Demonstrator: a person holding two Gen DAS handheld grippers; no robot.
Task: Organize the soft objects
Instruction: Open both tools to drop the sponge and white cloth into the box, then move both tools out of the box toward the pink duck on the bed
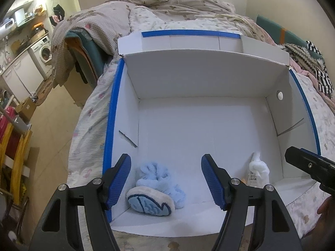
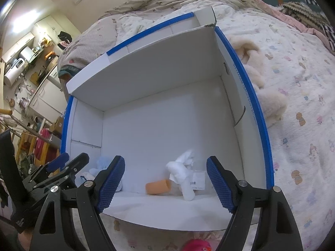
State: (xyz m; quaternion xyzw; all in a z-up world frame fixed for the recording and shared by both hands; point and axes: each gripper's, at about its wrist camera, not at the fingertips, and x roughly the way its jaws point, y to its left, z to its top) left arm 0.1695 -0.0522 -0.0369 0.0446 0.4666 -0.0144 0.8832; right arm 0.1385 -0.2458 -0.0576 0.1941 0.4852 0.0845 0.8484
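Observation:
A white cardboard box (image 1: 205, 79) with blue-taped rims stands open on the bed. A light blue plush toy (image 1: 156, 190) lies in its near left corner. A white plush toy (image 1: 259, 170) lies in the near right corner, also in the right wrist view (image 2: 184, 172), next to an orange foam cylinder (image 2: 158, 186). My left gripper (image 1: 166, 181) is open and empty above the blue plush. My right gripper (image 2: 165, 183) is open and empty above the white plush. A cream plush toy (image 2: 266, 83) lies on the bed right of the box (image 2: 146, 67). A pink toy (image 2: 196, 245) shows at the bottom edge.
The bed has a patterned quilt (image 2: 299, 96) and a rumpled blanket (image 1: 167, 2) behind the box. Clothes (image 1: 314, 62) lie at the far right. A floor, washing machine (image 1: 43, 51) and wooden rack (image 1: 14, 156) are to the left.

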